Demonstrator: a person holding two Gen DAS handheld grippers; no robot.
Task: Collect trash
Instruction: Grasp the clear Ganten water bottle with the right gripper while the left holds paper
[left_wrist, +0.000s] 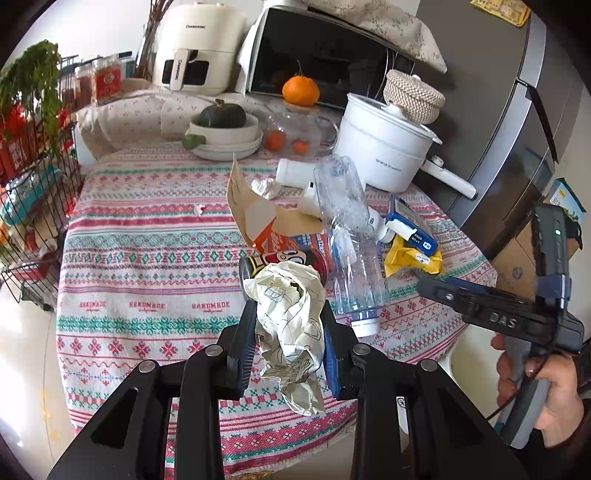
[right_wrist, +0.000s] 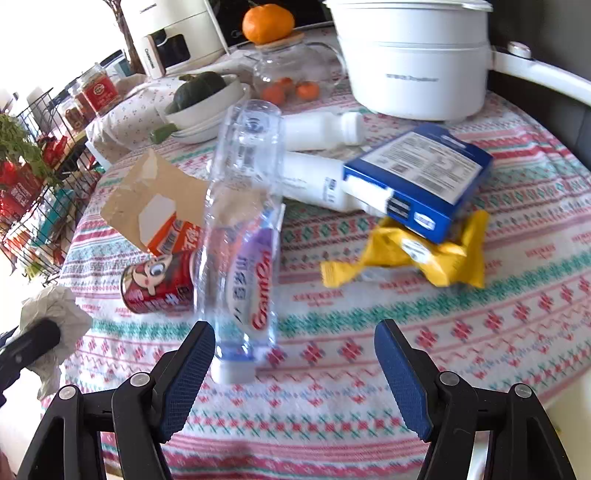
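The round tabletop with the striped cloth (right_wrist: 480, 332) holds a clear empty plastic bottle (right_wrist: 240, 221), light and slippery, best grabbed around its middle. The right tool (right_wrist: 295, 365) hangs wide open near its cap. The left tool (left_wrist: 288, 339) squeezes a soft crumpled white paper ball (left_wrist: 291, 325) above the tabletop edge.

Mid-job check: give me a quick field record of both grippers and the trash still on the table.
left gripper: shut on crumpled paper, held above the near table edge
right gripper: open, empty, facing the clear plastic bottle
bottle: lying down, cap end toward the right gripper
red can: on its side, left of the bottle
yellow wrapper: on the tablecloth, partly under the blue box
torn cardboard: behind the can
white bottles: two, lying behind the clear bottle
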